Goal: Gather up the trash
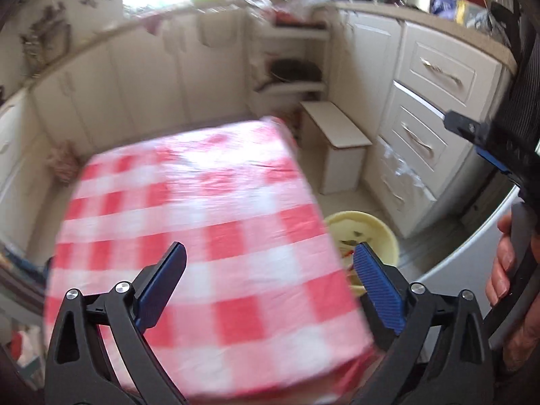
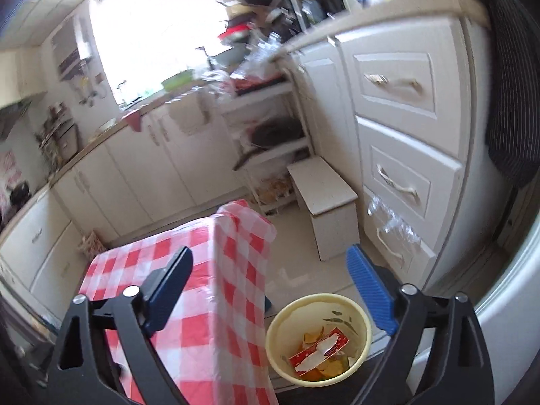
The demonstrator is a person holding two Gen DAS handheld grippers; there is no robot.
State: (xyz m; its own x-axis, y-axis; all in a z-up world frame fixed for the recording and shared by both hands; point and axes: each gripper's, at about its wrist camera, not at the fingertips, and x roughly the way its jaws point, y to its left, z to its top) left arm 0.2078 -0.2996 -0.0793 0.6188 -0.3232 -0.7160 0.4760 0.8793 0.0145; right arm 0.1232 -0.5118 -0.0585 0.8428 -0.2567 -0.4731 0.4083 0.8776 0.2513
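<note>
With both the left hand-held gripper (image 1: pixel 270 270) and right hand-held gripper (image 2: pixel 270 280) wide open and empty, we judge collecting nearly done: trash (image 2: pixel 319 354) sits inside the yellow bin (image 2: pixel 280 320) at five o'clock of the desk (image 2: pixel 141 263).

The right gripper (image 2: pixel 268 290) hung with its blue fingers (image 2: pixel 369 295) spread wide and empty above a yellow bin (image 2: pixel 362 334) on the floor, just beside the red-checked bench (image 2: pixel 189 303). Inside lay a red wrapper (image 2: pixel 319 347) and orange peels (image 2: pixel 312 337).
</note>
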